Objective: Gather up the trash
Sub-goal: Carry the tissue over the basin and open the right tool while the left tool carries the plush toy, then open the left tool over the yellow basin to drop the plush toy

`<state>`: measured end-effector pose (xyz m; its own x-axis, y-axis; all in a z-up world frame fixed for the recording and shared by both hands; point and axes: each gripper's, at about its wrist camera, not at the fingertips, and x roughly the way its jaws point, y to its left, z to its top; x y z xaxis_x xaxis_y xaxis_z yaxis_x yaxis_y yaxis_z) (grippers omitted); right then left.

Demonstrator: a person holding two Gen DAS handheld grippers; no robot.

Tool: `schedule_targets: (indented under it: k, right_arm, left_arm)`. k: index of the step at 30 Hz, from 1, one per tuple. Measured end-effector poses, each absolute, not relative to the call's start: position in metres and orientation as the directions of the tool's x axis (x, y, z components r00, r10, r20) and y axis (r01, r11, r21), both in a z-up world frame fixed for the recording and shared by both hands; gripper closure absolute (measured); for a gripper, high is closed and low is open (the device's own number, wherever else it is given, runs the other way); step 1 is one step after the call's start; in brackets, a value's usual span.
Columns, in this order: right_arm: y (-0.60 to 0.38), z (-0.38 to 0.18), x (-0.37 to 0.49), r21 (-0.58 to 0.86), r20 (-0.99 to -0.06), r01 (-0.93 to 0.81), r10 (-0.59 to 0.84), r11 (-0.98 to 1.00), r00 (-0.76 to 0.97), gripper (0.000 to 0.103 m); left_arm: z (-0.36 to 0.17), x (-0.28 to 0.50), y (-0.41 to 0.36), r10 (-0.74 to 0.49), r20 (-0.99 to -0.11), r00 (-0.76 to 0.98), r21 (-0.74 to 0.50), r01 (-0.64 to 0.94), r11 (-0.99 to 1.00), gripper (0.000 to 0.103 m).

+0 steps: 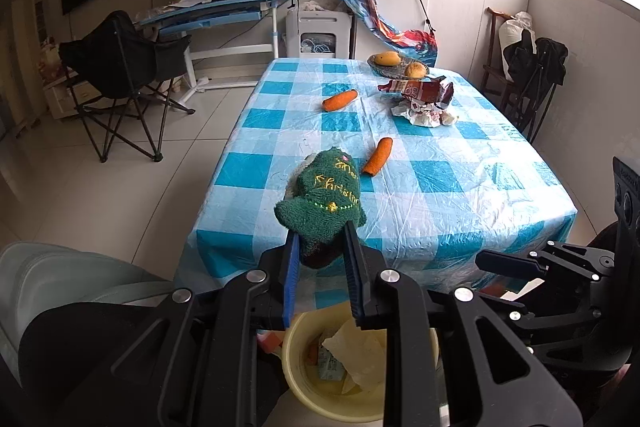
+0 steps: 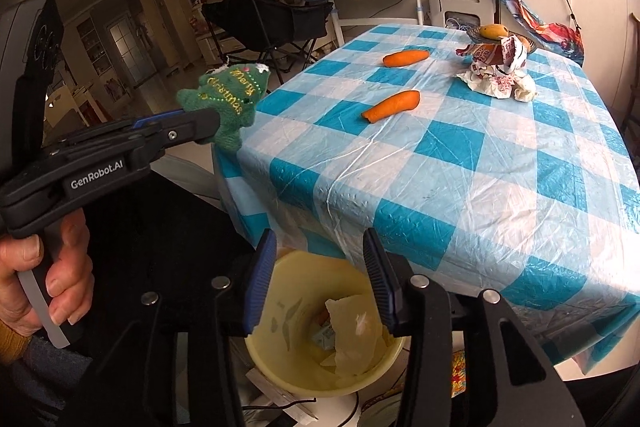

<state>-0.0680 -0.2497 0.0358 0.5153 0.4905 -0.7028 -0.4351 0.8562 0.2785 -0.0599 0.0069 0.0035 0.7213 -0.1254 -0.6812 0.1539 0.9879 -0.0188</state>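
Observation:
My left gripper (image 1: 321,233) is shut on a green plush Christmas tree (image 1: 324,203) and holds it in the air by the table's near left corner; it also shows in the right wrist view (image 2: 230,99). My right gripper (image 2: 318,243) is open and empty above a yellow bin (image 2: 296,375) with paper and wrappers inside; the bin shows in the left wrist view too (image 1: 308,387). A heap of crumpled wrappers (image 1: 424,101) lies on the far right of the table; it shows in the right wrist view too (image 2: 498,71).
The table has a blue and white checked cloth (image 1: 440,187). Two carrots (image 1: 378,157) (image 1: 340,100) lie on it. A bowl with mangoes (image 1: 396,63) stands at the far end. A folding chair (image 1: 120,75) and a desk (image 1: 216,15) stand left.

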Motion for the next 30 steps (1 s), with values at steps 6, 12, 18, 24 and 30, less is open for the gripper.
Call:
schedule_targets:
  k: [6,12,18,24,30]
  right_arm:
    - [-0.268,0.04,-0.064,0.283,-0.688,-0.352,0.444,0.892,0.574,0.045]
    - [-0.286,0.041,-0.061,0.291,-0.677,-0.27,0.397,0.918,0.62,0.037]
    - [-0.299,0.037,-0.058,0.303,-0.684,-0.2,0.359,0.932,0.635,0.035]
    - [-0.298,0.034,-0.058,0.276,-0.695,-0.175,0.322,0.945,0.643,0.031]
    - [-0.297,0.032,-0.056,0.254,-0.705,-0.173,0.304,0.952,0.641,0.03]
  left_arm:
    - [-0.017,-0.067,0.006,-0.164,-0.768,0.619,-0.072,0.171,0.983,0.081]
    - [-0.026,-0.071,-0.002,-0.123,-0.793,0.597,-0.03,0.163,0.986,0.052]
    - [-0.007,-0.075,0.011,-0.112,-0.724,0.681,-0.05,0.11,0.993,0.029]
    - [0.0,-0.074,0.023,-0.084,-0.684,0.724,-0.069,0.05,0.996,0.019]
    - [0.001,-0.073,0.026,-0.077,-0.676,0.733,-0.078,0.033,0.996,0.017]
